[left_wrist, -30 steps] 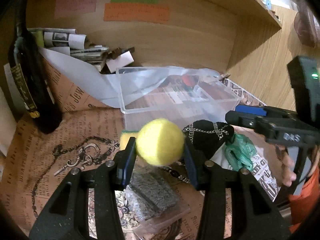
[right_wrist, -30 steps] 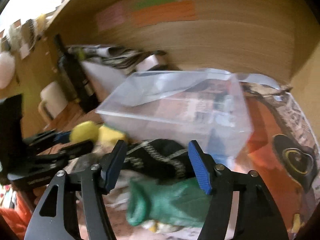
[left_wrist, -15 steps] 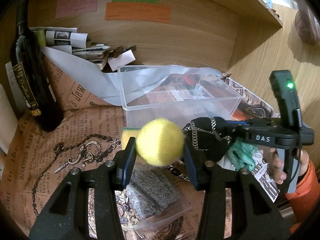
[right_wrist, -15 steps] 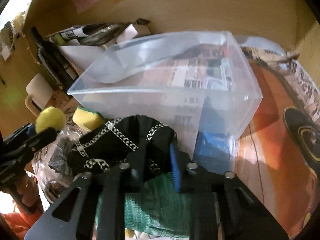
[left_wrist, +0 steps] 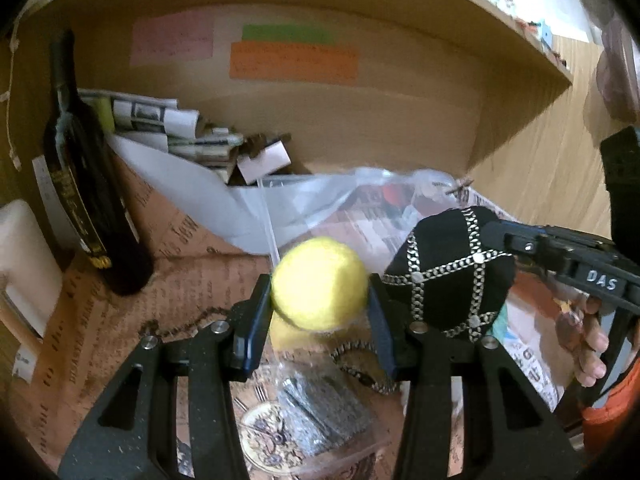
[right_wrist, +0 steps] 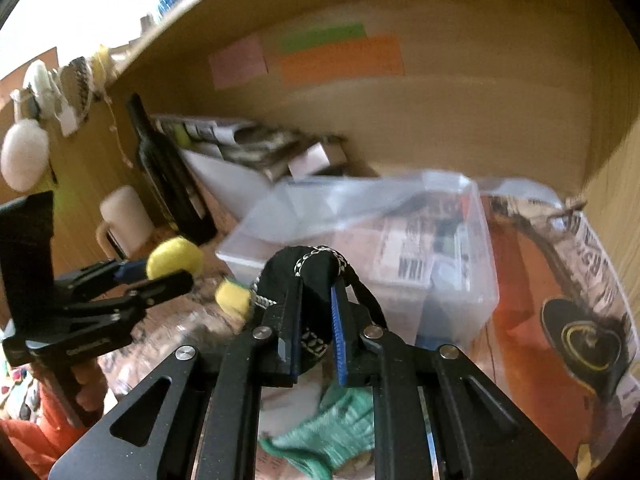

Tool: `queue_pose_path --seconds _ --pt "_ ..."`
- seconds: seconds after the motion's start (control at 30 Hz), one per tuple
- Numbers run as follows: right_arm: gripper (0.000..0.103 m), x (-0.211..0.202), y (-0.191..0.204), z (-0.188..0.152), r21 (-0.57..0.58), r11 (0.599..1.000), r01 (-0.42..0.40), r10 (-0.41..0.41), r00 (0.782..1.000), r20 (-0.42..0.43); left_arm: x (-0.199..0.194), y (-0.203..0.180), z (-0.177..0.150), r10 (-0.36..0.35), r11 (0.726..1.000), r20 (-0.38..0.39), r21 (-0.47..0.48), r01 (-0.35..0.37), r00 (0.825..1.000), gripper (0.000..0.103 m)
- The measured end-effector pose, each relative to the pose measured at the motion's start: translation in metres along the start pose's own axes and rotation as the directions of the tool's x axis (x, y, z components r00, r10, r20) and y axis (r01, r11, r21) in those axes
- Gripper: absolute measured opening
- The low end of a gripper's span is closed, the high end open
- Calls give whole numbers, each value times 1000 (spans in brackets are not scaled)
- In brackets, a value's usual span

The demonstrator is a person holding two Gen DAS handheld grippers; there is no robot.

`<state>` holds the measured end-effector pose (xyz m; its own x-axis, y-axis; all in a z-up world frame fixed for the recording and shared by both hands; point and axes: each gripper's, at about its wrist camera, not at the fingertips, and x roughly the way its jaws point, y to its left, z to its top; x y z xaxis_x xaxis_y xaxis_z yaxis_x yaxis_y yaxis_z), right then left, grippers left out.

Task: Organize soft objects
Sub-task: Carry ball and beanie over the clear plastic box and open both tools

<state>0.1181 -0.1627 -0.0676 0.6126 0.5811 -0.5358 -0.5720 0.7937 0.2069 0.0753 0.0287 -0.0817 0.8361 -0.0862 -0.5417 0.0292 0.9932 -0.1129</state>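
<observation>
Item: my left gripper (left_wrist: 320,304), clamped on the yellow ball (left_wrist: 319,283), held just short of the bin (right_wrist: 400,240) on its near left side.

Item: my right gripper (right_wrist: 314,320), jaws narrow, pinching the black pouch (right_wrist: 316,272) (chain-trimmed, floppy) just in front of the bin's near wall.

Risks, as I judge them: the pouch hangs loose below the jaws and could catch the bin's rim on the way over, tipping or shoving the light plastic. The ball is held only at its sides; a bump between my two tools, which sit close together, could pop it free to roll off. The green glove (right_wrist: 340,428) lies under the pouch and might drag along if snagged.

Surface: printed paper (left_wrist: 120,320) covers the desk around the bin. A yellow sponge (right_wrist: 232,296) sits left of the bin.

Room: wooden alcove; dark bottle (left_wrist: 84,200) stands well left of the bin, rolled newspapers (left_wrist: 160,120) behind it, coloured notes (left_wrist: 292,60) on the back wall above.
</observation>
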Motion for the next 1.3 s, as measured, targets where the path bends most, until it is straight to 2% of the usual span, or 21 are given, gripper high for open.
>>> queue_pose_path --seconds 0.27,0.47,0.63,0.77,0.93,1.17,1.3 --pt "12 -24 2 29 -14 1000 15 -13 990 138 0 4 28 3 1000 35 -5 -3 999 46" --pt "12 -24 -15 48 15 998 59 -61 977 205 16 5 48 13 1000 14 4 -13 1000 46" --pt "12 -19 -29 56 32 992 124 -128 965 230 41 5 58 23 1000 -36 17 -23 999 46" --pt "12 -1 -41 54 33 983 182 -185 965 184 70 4 57 38 999 -104 40 -34 994 46" --pt "12 29 -54 45 41 984 172 -175 980 91 104 0 50 68 996 -191 78 -54 979 46" --pt "12 68 -55 29 9 985 175 -175 984 -24 130 -9 47 77 991 -238 121 -49 968 46" --pt "15 82 -53 23 -12 986 166 -167 983 -80 136 -11 45 65 991 -259 132 -32 964 54"
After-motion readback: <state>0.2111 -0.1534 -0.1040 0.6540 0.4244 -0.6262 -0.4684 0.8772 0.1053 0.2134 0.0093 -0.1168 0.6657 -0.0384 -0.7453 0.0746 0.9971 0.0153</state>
